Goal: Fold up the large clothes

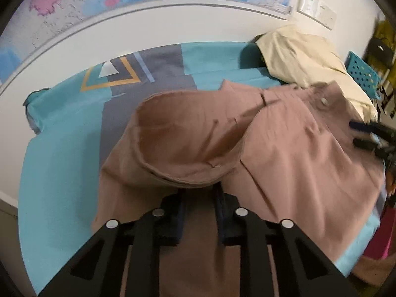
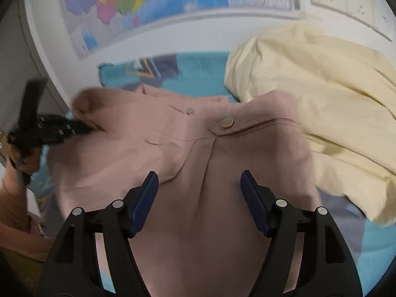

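A large dusty-pink garment (image 1: 284, 143) with metal snap buttons lies on a bed with a teal and grey sheet (image 1: 57, 148). My left gripper (image 1: 199, 193) is shut on a folded edge of the pink garment, holding it lifted. It also shows at the left of the right wrist view (image 2: 81, 128), at the garment's edge. My right gripper (image 2: 199, 185) is open and empty above the middle of the pink garment (image 2: 198, 168), below its snap buttons. It shows at the right edge of the left wrist view (image 1: 363, 133).
A pale yellow garment (image 2: 334, 104) is heaped at the back right of the bed, touching the pink one. A white wall with a coloured map (image 2: 138, 2) runs behind the bed. A blue perforated basket (image 1: 363, 74) stands at the far right.
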